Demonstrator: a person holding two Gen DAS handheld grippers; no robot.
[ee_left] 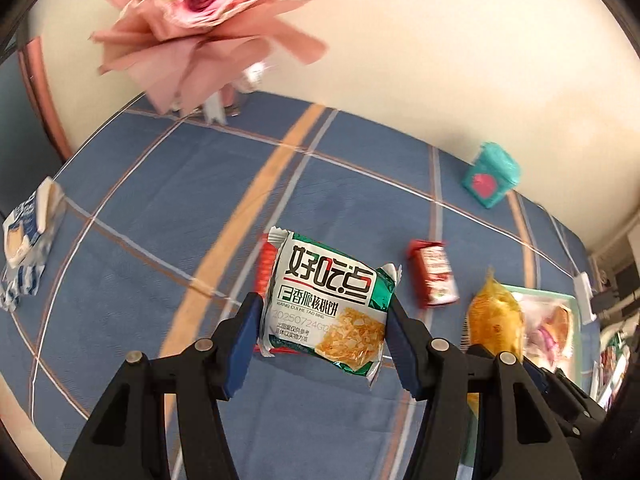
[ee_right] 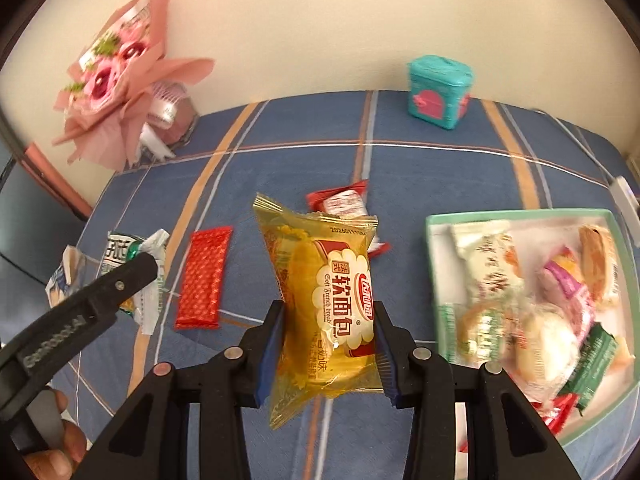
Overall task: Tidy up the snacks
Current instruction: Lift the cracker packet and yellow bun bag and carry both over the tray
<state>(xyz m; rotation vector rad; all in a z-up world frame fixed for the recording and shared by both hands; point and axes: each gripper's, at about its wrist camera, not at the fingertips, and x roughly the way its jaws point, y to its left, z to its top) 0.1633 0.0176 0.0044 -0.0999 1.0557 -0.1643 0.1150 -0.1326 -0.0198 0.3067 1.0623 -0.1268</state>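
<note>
On the far left, a blue-and-white packet (ee_left: 24, 240) lies alone at the edge of the blue plaid cloth (ee_left: 160, 200), well apart from the rest and not yet gathered. Behind it, far left against the wall, stands a pink bouquet (ee_right: 116, 68), clear of any path. Next, the left gripper (ee_left: 322, 328) has its pads pressed on both sides of a green-and-white biscuit packet (ee_left: 326, 300), held up off the cloth. Under and just beside it a flat red wrapper (ee_right: 204, 278) waits on the cloth. Near the middle, the right gripper (ee_right: 330, 354) is clamped on a yellow soft-bread packet (ee_right: 328, 304), also lifted. Beyond it lies a red-and-white sachet (ee_right: 344, 202), still loose. On the right sits the mint-rimmed tray (ee_right: 434, 248), already holding a heap of mixed snacks, so a good part of the sorting seems done. What appears left: the two held packets, then the red wrapper, the sachet and the far-left packet. A teal tin (ee_right: 438, 92) stands far right by the wall, out of the way. Nothing blocks the tray, though its pile is crowded and the two grippers travel close together, so they could brush each other
</note>
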